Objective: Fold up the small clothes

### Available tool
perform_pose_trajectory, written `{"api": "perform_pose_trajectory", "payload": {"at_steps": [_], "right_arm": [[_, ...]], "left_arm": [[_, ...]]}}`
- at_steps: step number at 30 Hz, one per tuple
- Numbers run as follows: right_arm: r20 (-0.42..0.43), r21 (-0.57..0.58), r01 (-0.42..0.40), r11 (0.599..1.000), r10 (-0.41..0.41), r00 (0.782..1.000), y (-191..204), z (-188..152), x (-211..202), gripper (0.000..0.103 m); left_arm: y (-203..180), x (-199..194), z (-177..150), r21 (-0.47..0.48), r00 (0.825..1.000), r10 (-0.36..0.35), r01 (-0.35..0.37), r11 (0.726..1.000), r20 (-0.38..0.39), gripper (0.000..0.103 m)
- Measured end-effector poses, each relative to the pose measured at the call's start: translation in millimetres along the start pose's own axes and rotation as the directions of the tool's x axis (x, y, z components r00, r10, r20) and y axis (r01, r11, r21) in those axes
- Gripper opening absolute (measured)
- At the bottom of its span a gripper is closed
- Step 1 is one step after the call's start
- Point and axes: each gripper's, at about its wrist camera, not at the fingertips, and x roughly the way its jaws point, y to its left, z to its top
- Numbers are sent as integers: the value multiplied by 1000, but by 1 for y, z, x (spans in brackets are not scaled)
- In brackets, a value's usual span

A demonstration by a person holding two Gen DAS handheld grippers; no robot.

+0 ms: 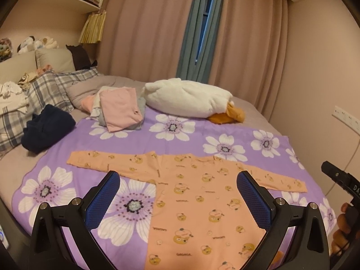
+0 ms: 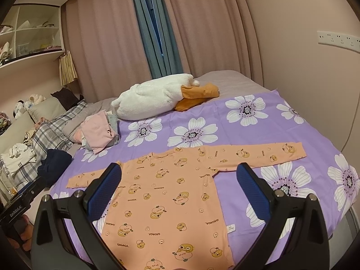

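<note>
An orange long-sleeved baby shirt (image 1: pixel 198 202) (image 2: pixel 171 202) with duck prints lies flat on the purple flowered sheet (image 1: pixel 139 139) (image 2: pixel 247 130), both sleeves stretched out sideways. My left gripper (image 1: pixel 177 180) hovers open above the shirt's left half, nothing between its blue pads. My right gripper (image 2: pixel 180 173) also stands open, above the shirt's chest and right sleeve root. The right gripper's body (image 1: pixel 339 180) shows at the right edge of the left wrist view. The left gripper's body (image 2: pixel 20 204), with a hand on it, shows at the lower left of the right wrist view.
A stack of folded pink and grey clothes (image 1: pixel 121 110) (image 2: pixel 101 132) lies at the back left. A white plush duck (image 1: pixel 189 99) (image 2: pixel 157 99) rests behind it. A dark blue garment (image 1: pixel 47 128) and plaid pillows (image 1: pixel 40 94) lie at left. Curtains (image 1: pixel 157 27) and a wall bound the bed.
</note>
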Motion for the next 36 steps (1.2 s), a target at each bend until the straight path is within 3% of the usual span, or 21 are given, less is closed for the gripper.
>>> {"api": "perform_pose_trajectory", "payload": {"at_steps": [36], "right_arm": [[-34,-32,6,999,-7,999,9,0,7,102]], "left_arm": [[-3,4,3,11,1000,11,-10,1000,-7,102]]}}
